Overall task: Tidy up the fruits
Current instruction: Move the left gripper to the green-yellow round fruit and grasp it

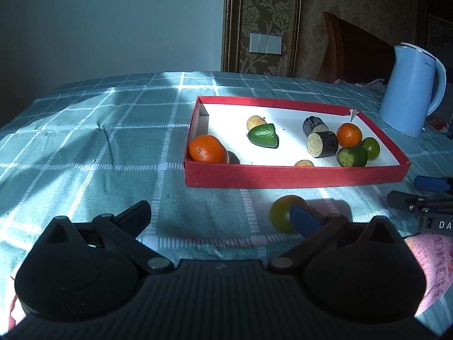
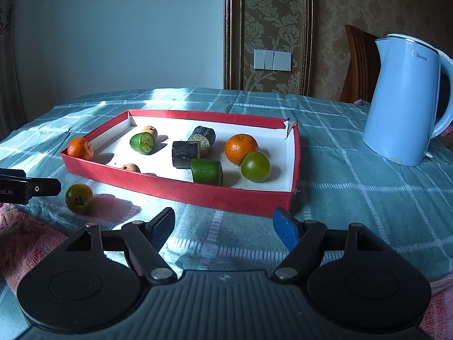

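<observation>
One green-yellow fruit (image 2: 79, 198) lies on the counter (image 2: 354, 187) just outside the red tray (image 2: 181, 189). Both the left gripper (image 1: 223, 215) and right gripper (image 2: 226, 225) gape empty; straddle the fruit fully before closing.

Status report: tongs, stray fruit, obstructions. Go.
Left tongs open, empty. Right tongs open, empty. One green fruit outside red tray, on cloth. Nothing blocking it.

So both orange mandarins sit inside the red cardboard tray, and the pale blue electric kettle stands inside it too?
Not quite. The right wrist view shows the pale blue electric kettle on the checked tablecloth, outside the red cardboard tray. Both orange mandarins are inside.
</observation>
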